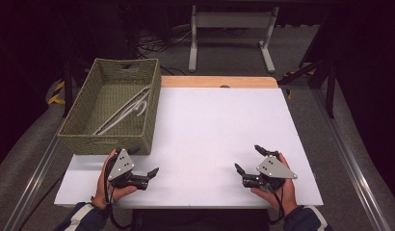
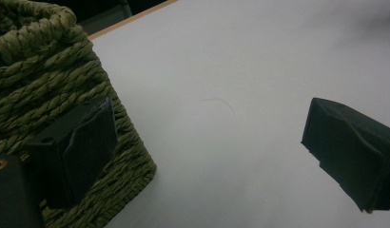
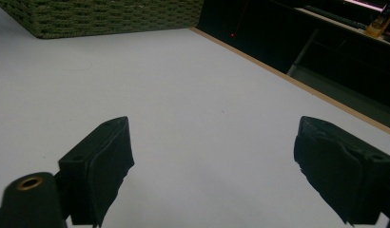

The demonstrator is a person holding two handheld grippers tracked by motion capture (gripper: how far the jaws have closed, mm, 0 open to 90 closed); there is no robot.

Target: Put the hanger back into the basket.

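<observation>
A green woven basket stands on the left part of the white table, with white hangers lying inside it. My left gripper is held open just in front of the basket's near right corner, nothing between its jaws. In the left gripper view the gripper is wide open, and the basket lies behind its left jaw. My right gripper is open over the near right of the table. Seen in the right gripper view, that gripper is empty, with the basket far off.
The table's far edge is a wooden strip. Behind it stand a white metal frame and cables on the floor. Metal rails run along both sides of the table. The surroundings are dark.
</observation>
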